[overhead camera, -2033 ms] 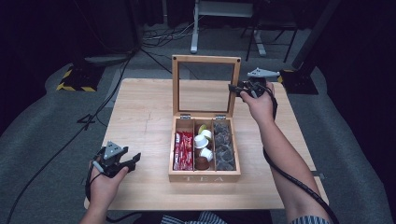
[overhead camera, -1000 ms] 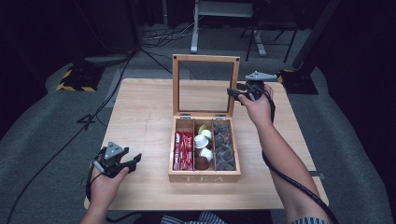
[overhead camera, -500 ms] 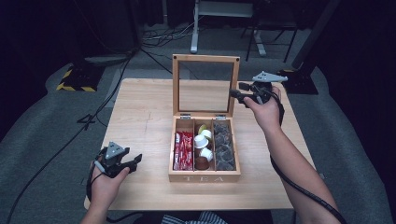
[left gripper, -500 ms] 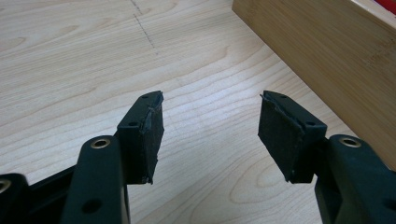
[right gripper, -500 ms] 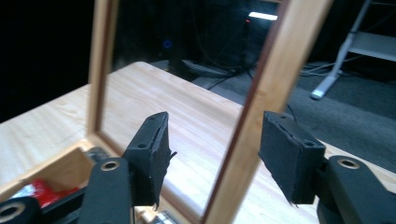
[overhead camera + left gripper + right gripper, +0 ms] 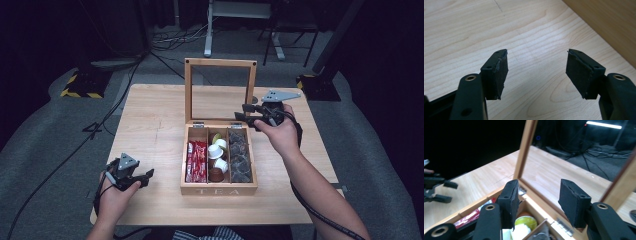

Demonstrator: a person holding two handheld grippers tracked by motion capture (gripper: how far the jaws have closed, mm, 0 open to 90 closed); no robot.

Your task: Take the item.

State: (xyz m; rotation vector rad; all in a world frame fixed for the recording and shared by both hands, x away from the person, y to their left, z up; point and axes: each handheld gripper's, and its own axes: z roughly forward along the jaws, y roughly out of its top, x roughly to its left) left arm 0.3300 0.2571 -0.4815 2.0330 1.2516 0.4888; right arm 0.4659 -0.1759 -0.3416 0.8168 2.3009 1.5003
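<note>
1. Reaching into the box called for a slow descent from the right gripper (image 6: 245, 115), jaws kept spread until one item sat squarely between the pads, with the raised lid (image 6: 220, 90) left untouched.
2. The right gripper's jaws stood apart and had just been closing; nothing lay between them. It hovered at the box's far right corner, just in front of the lid frame.
3. Below and before that gripper sat the open tea box (image 6: 219, 189): red packets (image 6: 196, 161) farthest off, white and green capsules (image 6: 218, 148) in the middle compartment, dark pods (image 6: 240, 157) in the nearest.
4. The left gripper (image 6: 148, 177) rested well apart over bare table (image 6: 529, 30), jaws spread, having just been opening, holding nothing.
</note>
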